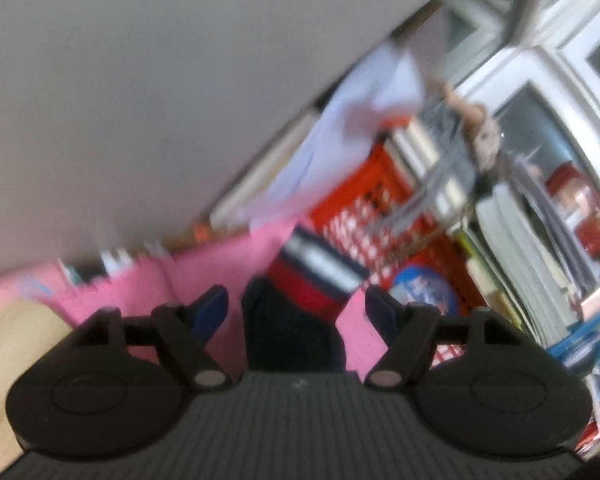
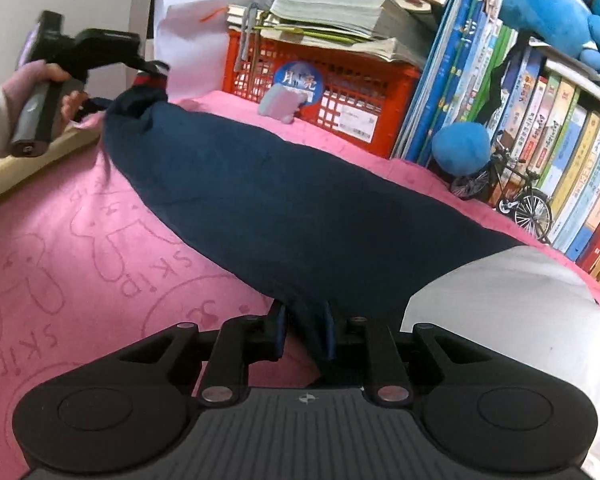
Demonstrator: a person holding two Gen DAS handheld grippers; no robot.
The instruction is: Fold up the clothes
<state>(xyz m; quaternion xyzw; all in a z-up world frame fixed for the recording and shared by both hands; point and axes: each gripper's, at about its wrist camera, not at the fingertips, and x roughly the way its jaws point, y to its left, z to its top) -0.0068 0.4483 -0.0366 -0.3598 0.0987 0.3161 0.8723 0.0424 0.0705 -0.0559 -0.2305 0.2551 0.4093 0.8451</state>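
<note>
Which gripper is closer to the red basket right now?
Left. The left gripper is at the garment's far end near the red basket; the right gripper grips the near end.

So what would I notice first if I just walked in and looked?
Probably the long navy blue garment stretched across the pink rabbit-print cloth, pinched at its near end by the right gripper. At its far end the left gripper stands open around its red-striped cuff. Behind sits a red plastic crate stacked with books.
</note>
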